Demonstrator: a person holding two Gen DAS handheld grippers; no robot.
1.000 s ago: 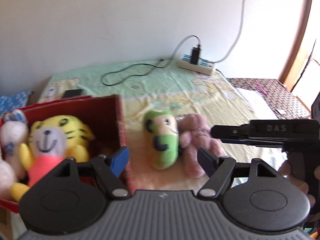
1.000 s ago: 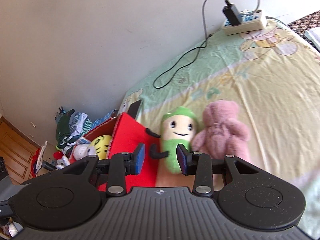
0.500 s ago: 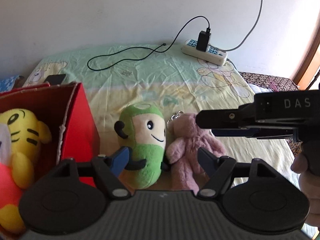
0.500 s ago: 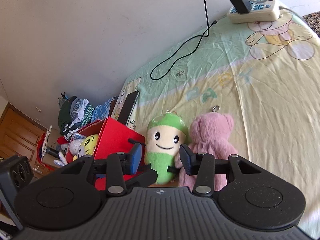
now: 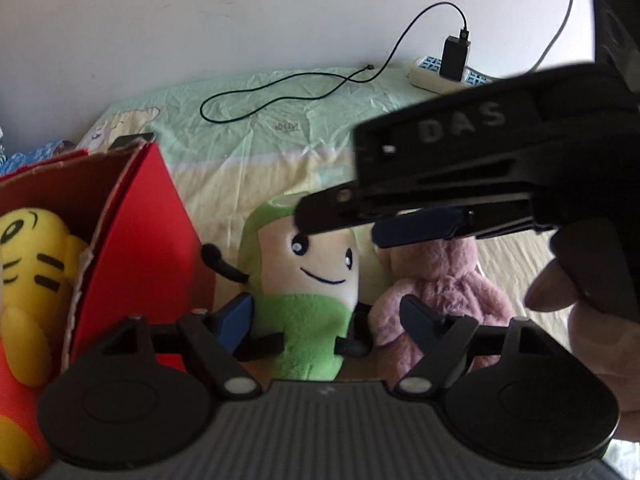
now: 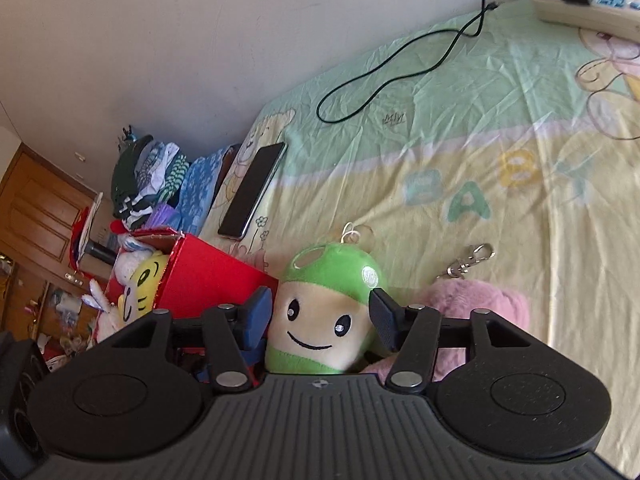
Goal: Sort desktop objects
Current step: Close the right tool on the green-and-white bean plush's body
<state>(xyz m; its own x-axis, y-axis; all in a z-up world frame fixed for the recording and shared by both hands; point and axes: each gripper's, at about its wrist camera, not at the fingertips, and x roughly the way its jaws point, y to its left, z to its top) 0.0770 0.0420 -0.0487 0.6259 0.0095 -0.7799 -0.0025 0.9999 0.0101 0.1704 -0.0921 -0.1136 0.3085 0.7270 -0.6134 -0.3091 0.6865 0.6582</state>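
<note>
The green plush doll (image 6: 326, 312) with a cream face sits upright on the pastel bedsheet (image 6: 460, 128), wedged between the red cardboard box (image 6: 208, 280) on its left and the pink plush bear (image 6: 480, 300) lying on its right; it touches the bear, and only a thin gap, if any, separates it from the box wall. The right gripper (image 6: 322, 316) has just been spreading its jaws and now stands wide with the doll's head between the blue pads, which flank the cheeks without visibly pressing. The left gripper (image 5: 326, 316) has also just been opening; its jaws sit lower, either side of the doll's green body (image 5: 304, 320), apart from the fabric as far as can be seen. In the left wrist view the right gripper crosses from the right, above the doll's head, held by a hand (image 5: 576, 320) at the right edge. Inside the box a yellow tiger plush (image 5: 32, 248) lies against the torn near rim. Far of the toys the sheet is open up to a black cable (image 6: 400, 56) and a power strip (image 6: 580, 0) by the wall; a phone (image 6: 252, 190) lies near the sheet's left edge, and a metal clasp (image 6: 468, 260) rests just far of the bear.
</note>
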